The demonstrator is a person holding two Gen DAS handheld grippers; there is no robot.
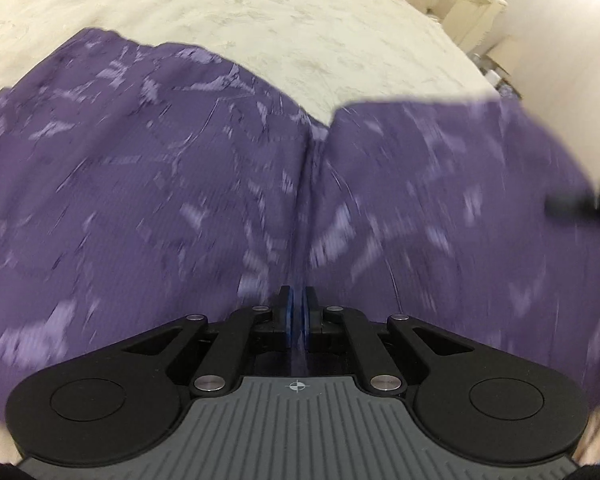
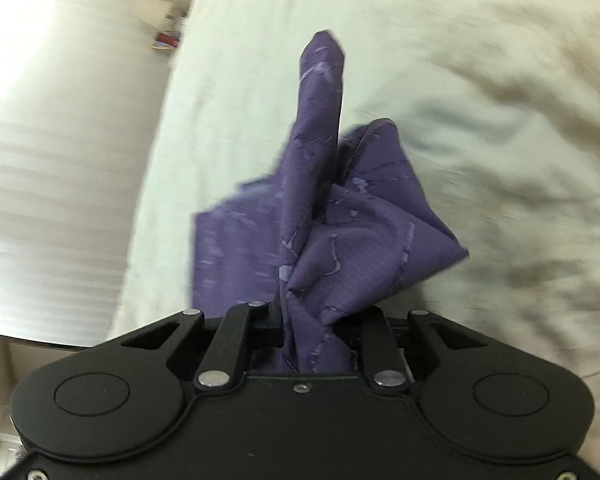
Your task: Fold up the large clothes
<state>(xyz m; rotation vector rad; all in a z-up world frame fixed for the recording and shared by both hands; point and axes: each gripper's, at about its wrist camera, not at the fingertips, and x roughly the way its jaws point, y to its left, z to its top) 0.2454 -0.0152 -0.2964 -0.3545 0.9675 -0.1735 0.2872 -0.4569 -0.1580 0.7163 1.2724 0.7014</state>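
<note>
A purple patterned garment [image 1: 220, 200] is held stretched above the cream bedspread [image 1: 260, 20], pinched in the left gripper [image 1: 299, 312] and bunched in the right gripper [image 2: 316, 320] (seen at 3 o'clock), apparently for folding.

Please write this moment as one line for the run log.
left gripper: shut on purple garment | right gripper: shut on purple garment, bunched | garment over cream bedspread | frames blurred

Both wrist views—close, downward—share purple cloth [image 1: 140, 200].
</note>
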